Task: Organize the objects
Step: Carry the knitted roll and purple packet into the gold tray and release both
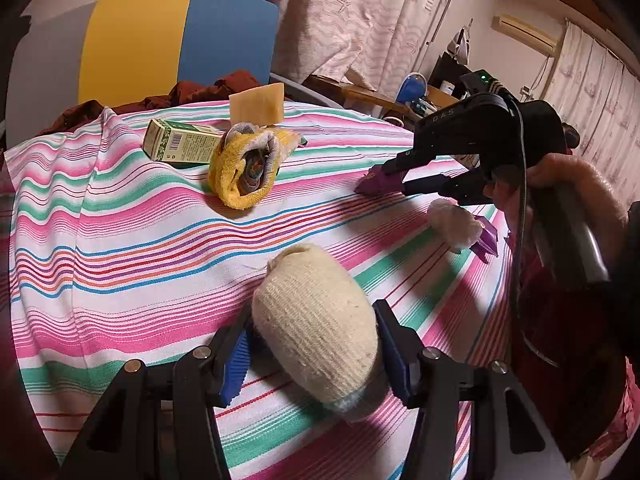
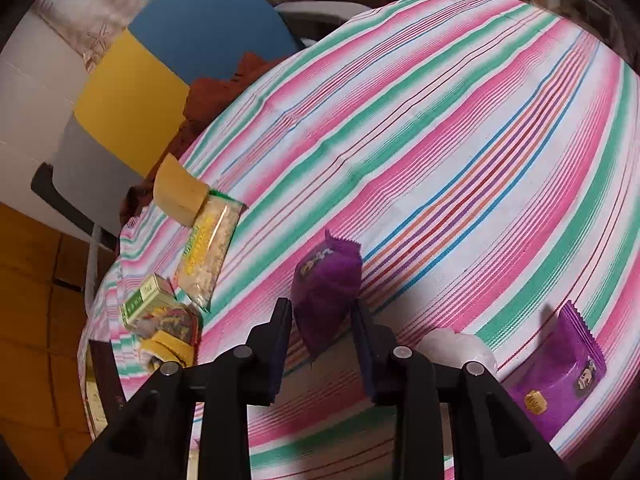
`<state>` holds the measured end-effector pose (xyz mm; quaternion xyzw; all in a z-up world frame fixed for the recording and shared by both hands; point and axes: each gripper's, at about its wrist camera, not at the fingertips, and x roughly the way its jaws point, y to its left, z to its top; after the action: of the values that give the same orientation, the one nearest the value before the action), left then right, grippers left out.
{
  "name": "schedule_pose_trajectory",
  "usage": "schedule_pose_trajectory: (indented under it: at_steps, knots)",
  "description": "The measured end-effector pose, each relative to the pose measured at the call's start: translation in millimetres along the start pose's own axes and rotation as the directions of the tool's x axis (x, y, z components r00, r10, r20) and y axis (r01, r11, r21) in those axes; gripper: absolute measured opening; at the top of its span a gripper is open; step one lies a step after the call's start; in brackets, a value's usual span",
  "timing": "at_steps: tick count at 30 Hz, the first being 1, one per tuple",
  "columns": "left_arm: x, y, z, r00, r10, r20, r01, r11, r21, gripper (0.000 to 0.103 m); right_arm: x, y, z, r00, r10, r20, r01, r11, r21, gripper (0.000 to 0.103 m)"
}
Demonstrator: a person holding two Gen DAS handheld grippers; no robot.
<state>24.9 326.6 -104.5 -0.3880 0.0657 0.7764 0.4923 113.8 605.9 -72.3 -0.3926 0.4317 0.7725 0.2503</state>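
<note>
A cream rolled sock (image 1: 316, 320) sits between the blue pads of my left gripper (image 1: 314, 312), which is shut on its sides low over the striped tablecloth (image 1: 120, 240). My right gripper (image 2: 322, 306) is shut on a purple snack packet (image 2: 326, 292), held tilted just above the cloth. From the left wrist view that right gripper (image 1: 394, 180) hangs at the right with the packet (image 1: 372, 184) sticking out of its tips. A second purple packet (image 2: 560, 372) and a white sock ball (image 2: 456, 346) lie beside it.
At the table's far side lie a yellow rolled sock (image 1: 244, 168), a green box (image 1: 180, 144), a yellow sponge (image 1: 258, 104) and a clear cracker packet (image 2: 208, 252). A blue-and-yellow chair (image 1: 180, 40) with a red cloth stands behind. A hand (image 1: 560, 184) holds the right gripper.
</note>
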Motion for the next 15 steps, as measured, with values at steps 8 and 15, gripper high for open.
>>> schedule_pose_trajectory:
  at_steps: [8, 15]
  knots:
    - [0.7, -0.2, 1.1, 1.000, -0.003, 0.001, 0.003, 1.000, -0.003, 0.059, 1.2, 12.4, 6.7, 1.000, -0.009, 0.007, 0.008, 0.999, 0.036, 0.084]
    - [-0.9, 0.9, 0.2, 1.000, -0.011, 0.003, 0.011, 1.000, -0.008, 0.059, 25.5, 30.0, 13.9, 0.980, -0.197, -0.009, 0.195, 0.975, -0.108, 0.037]
